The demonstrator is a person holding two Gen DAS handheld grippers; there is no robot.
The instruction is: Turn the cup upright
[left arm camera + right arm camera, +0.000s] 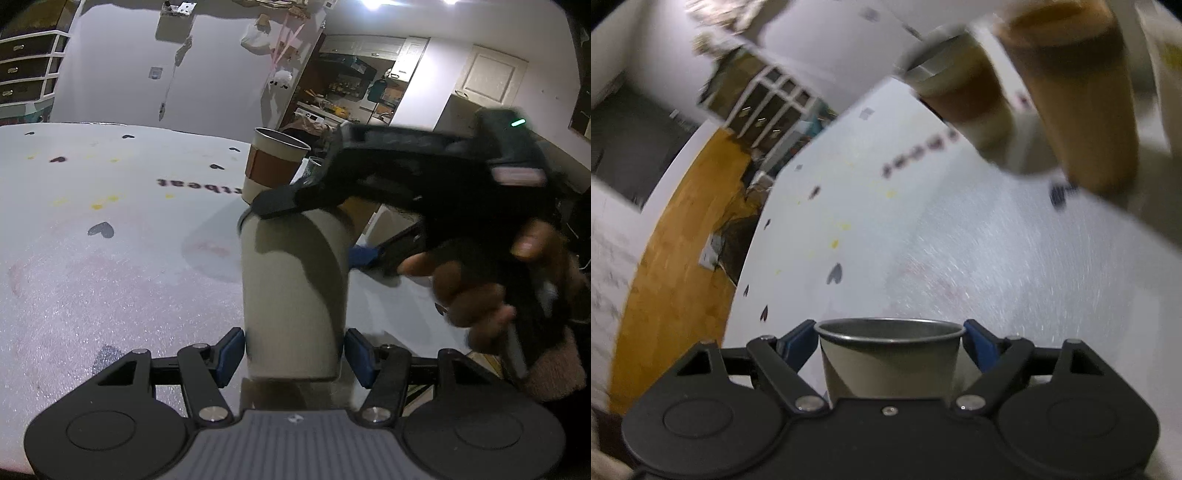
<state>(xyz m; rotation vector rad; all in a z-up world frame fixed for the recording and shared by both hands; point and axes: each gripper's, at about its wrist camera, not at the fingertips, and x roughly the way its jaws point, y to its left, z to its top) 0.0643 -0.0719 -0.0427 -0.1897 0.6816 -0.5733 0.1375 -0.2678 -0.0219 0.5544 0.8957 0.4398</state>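
Left wrist view: left gripper (pixel 294 354) jaws sit on either side of a tall beige bottle (pixel 293 295), blue pads (pixel 231 354) close against its base; a thin gap shows on each side, so cannot tell whether they clamp or only flank it. Bottle stands on the white table (pixel 92 277), which carries black heart prints and reversed lettering.

Behind the bottle, a paper cup with brown sleeve (pixel 275 158) stands upright, mouth up, on the table. The right gripper (pixel 295 192) crosses the frame from the right, held in the person's right hand (pixel 491 280), its dark tip over the bottle's shoulder, just in front of the sleeved cup. A small metal rim shows beside the gripper body, partly hidden.

Right wrist view: heavily blurred, horizon tilted. Right gripper jaws are clamped on a metal cup (pixel 889 354), blue pads (pixel 979 347) pressed to both sides of its wall. The cup's open rim faces away from the camera, along the fingers. The cup is held above the table, not resting on it. Upper right, 2 brown-banded blurred shapes, one likely the sleeved cup; exact identity unclear. Wooden floor (pixel 676 258) shows at left beyond the table edge.
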